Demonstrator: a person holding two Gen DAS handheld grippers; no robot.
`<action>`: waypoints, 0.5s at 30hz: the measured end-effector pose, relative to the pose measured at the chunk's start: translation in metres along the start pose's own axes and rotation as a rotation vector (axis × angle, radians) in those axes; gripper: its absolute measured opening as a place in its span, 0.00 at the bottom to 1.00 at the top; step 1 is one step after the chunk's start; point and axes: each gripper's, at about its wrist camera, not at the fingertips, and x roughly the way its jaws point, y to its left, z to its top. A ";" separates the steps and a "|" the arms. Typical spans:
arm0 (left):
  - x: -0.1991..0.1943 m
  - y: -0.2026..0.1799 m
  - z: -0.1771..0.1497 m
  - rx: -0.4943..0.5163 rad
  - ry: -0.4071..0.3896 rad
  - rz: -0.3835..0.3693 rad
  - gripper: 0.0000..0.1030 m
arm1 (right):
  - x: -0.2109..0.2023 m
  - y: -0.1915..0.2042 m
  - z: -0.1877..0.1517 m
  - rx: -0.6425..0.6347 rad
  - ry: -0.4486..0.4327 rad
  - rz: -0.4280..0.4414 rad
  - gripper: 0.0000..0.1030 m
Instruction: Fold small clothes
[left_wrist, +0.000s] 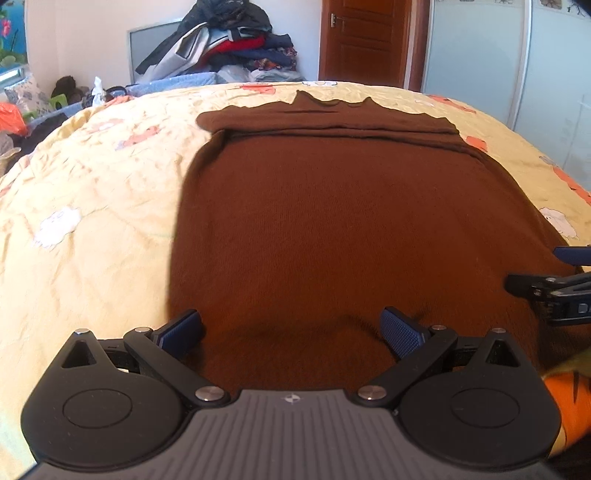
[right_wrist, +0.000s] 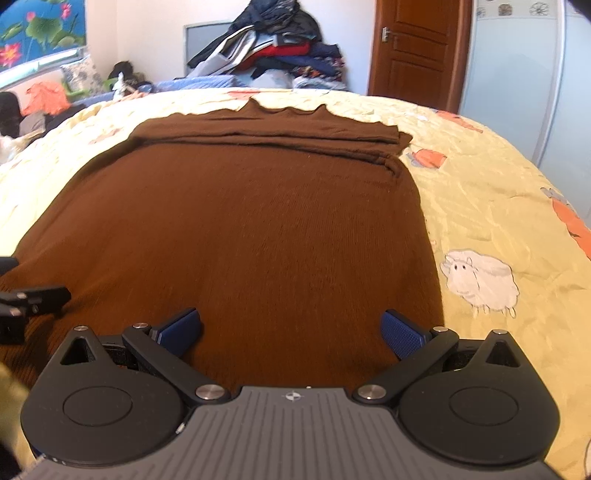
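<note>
One brown knit garment (left_wrist: 332, 206), spread flat on a bed under a yellow quilt (left_wrist: 92, 206) printed with sheep; its sleeves lie folded across the far end. Left gripper (left_wrist: 291, 328): jaws wide apart, nothing between them, over the near hem. Right gripper (right_wrist: 291, 328): jaws likewise spread and empty, beside the left. Clothes pile (right_wrist: 280, 48) against the far wall.

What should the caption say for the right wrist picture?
Open right gripper over a brown sweater spread on the yellow bedspread.
</note>
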 end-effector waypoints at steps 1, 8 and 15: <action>-0.003 0.004 -0.002 -0.004 0.010 -0.001 1.00 | -0.003 -0.003 -0.002 -0.005 0.006 0.007 1.00; -0.019 0.026 -0.012 -0.041 0.062 -0.028 1.00 | -0.026 -0.006 -0.010 -0.072 0.079 0.050 1.00; -0.029 0.069 -0.011 -0.221 0.109 -0.184 1.00 | -0.047 -0.059 0.002 0.100 0.111 0.097 1.00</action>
